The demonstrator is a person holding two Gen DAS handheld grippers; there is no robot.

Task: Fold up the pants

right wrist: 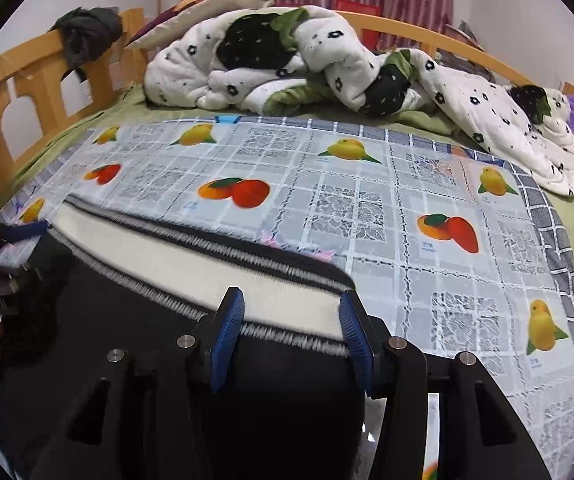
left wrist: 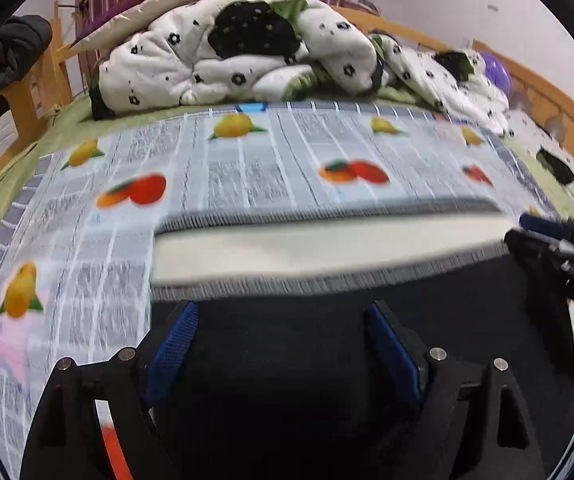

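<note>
Tongs (left wrist: 281,328) (right wrist: 291,320) spread over pants (left wrist: 287,360).

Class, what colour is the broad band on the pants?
Cream, edged in grey stitching; right wrist view.

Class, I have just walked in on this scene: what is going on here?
A person holds a two-finger gripper in each hand over dark pants with a cream and grey ribbed waistband, spread on a fruit-print plastic cloth covering a bed. The left gripper and right gripper are both open, each poised near one end of the waistband. No fold shows yet. A rumpled white flowered quilt lies behind.
</note>
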